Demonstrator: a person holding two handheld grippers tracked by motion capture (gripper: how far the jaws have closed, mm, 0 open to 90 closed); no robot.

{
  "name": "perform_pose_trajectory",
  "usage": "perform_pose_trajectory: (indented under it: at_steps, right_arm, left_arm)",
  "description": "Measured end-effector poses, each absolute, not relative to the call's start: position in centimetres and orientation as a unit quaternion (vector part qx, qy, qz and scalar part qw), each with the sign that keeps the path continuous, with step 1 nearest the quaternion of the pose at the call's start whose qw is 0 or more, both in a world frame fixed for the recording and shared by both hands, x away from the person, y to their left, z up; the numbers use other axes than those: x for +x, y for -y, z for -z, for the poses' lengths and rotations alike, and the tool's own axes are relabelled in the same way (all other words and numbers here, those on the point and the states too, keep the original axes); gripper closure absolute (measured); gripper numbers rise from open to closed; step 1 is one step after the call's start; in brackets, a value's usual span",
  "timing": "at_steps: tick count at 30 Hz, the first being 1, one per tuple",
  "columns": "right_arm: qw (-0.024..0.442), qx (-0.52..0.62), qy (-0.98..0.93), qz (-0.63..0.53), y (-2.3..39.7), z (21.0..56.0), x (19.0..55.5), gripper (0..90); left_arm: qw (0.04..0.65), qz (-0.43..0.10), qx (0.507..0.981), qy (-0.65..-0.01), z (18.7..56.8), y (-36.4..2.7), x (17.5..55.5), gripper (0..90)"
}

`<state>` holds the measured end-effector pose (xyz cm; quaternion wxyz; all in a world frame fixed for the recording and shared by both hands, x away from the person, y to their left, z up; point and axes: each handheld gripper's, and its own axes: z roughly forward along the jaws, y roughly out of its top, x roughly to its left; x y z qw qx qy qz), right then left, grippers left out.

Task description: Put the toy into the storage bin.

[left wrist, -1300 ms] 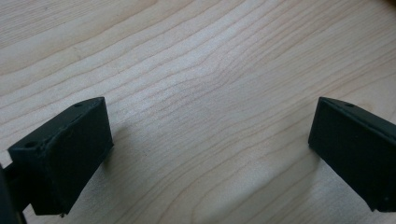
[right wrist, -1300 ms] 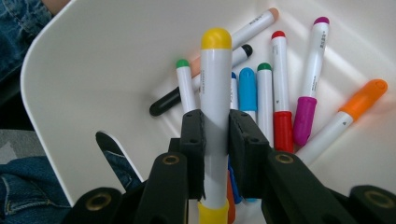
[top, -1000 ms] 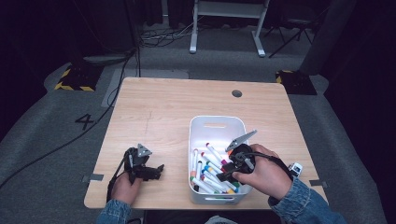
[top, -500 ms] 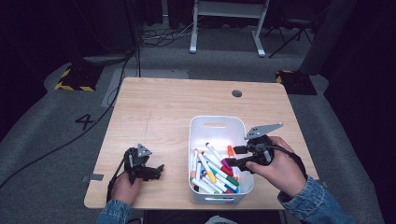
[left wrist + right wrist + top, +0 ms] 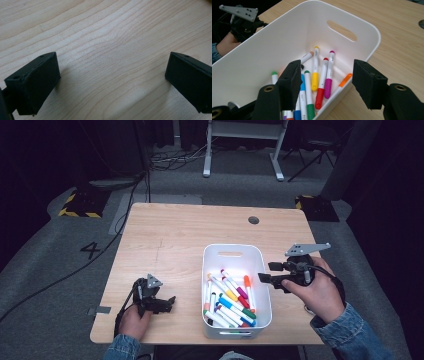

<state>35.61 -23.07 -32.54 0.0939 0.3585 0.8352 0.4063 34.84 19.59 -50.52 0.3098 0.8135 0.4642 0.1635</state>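
Right gripper point(image 5: 264, 273) beside bin's right rim, jaws just opening, nothing between them. Markers point(image 5: 231, 300) in white bin point(image 5: 231, 253) at its 8 o'clock, long axes mostly 10-to-4. Left gripper point(image 5: 170, 302) apart, empty, resting on surface point(image 5: 180, 230), farther away.

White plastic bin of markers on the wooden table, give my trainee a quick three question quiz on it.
1. True or false: the right gripper holds a marker.
2. What lies under the left gripper: A bare wooden table, B white plastic bin, C paper?
3. Which colour is the marker lying against the bin wall nearest the right gripper?

Key: 1 false, its open jaws have just been opening with nothing between them; 2 A; 3 orange.
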Motion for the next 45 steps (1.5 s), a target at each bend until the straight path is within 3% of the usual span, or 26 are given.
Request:
perform_pose_trajectory:
  at_steps: [20,45]
  right_arm:
    - [0.170,0.390,-0.813,-0.398,29.9,34.0,39.0,34.7]
    - [0.181,0.427,-0.814,-0.352,37.4,37.6,37.1,27.6]
  left_arm:
    - [0.309,-0.164,0.810,-0.470,50.5,-20.0,34.4,0.0]
    - [0.310,-0.164,0.811,-0.469,50.5,-20.0,34.4,0.0]
